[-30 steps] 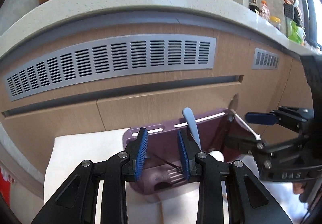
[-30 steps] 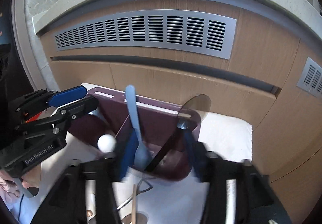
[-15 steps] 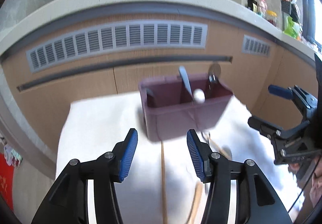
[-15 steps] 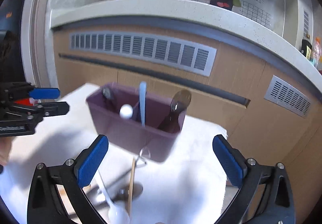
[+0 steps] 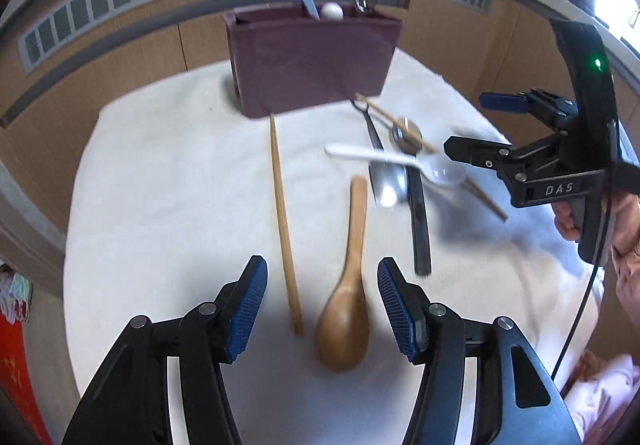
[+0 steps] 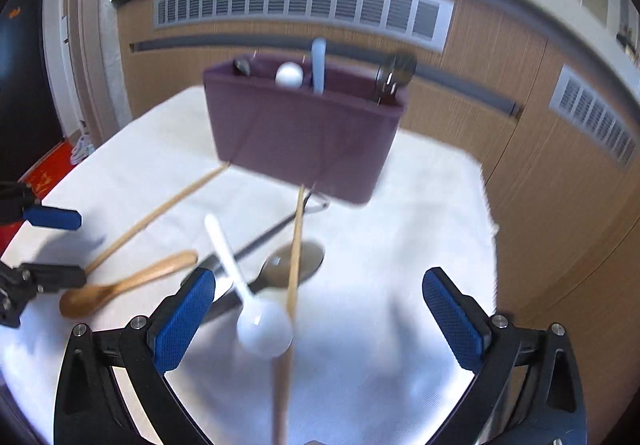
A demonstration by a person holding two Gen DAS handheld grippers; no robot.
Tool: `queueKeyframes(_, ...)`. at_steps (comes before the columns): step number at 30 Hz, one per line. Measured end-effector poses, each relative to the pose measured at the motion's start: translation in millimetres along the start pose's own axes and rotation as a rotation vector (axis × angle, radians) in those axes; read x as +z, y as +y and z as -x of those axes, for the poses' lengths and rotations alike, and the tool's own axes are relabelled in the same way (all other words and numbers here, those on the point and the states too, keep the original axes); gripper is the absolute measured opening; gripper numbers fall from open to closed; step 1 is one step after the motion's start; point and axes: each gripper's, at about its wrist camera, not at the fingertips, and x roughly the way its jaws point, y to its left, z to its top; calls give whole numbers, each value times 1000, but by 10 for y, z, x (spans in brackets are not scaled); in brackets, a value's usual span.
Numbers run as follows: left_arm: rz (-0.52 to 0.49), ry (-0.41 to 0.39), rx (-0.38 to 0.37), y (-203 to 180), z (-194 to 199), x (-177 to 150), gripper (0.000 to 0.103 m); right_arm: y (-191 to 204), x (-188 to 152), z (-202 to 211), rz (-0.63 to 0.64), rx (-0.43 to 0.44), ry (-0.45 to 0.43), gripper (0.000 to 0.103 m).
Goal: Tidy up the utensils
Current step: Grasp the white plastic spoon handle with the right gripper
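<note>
The wooden spoon (image 5: 347, 285) lies on the table (image 5: 160, 205) just ahead of the left tool (image 5: 322, 303), lengthwise between its half-open, empty jaws, which have just been opening. The right tool (image 6: 318, 319) is wide open, empty.

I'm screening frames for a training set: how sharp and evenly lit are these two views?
Left wrist view: mild motion smear on the purple plastic utensil caddy and the white plastic spoon; window glare blows out the upper right; fisheye bends the counter. Right wrist view: blurrier, the same caddy and spoon streaked; the white tablecloth is near overexposed.
</note>
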Motion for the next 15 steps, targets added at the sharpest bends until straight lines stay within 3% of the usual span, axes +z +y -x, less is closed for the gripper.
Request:
queueKeyframes(3,27,0,3,6,-10,-53,58,52,-36,-55,-5,77,38,99)
queueKeyframes(4,39,-4,6,15,-8,-65,58,103,-39,-60,16,75,39,91)
queueKeyframes(6,58,-8,9,47,-5,-64,58,234,-19,-93,85,52,44,68)
queueKeyframes(8,69,-4,10,87,-17,-47,58,319,37,-162,116,75,67,39)
queueKeyframes(11,71,3,14,118,-22,-63,58,404,139,-310,123,159,109,27)
queueKeyframes(15,63,17,-1,146,-8,-86,58,470,217,-480,141,170,146,20)
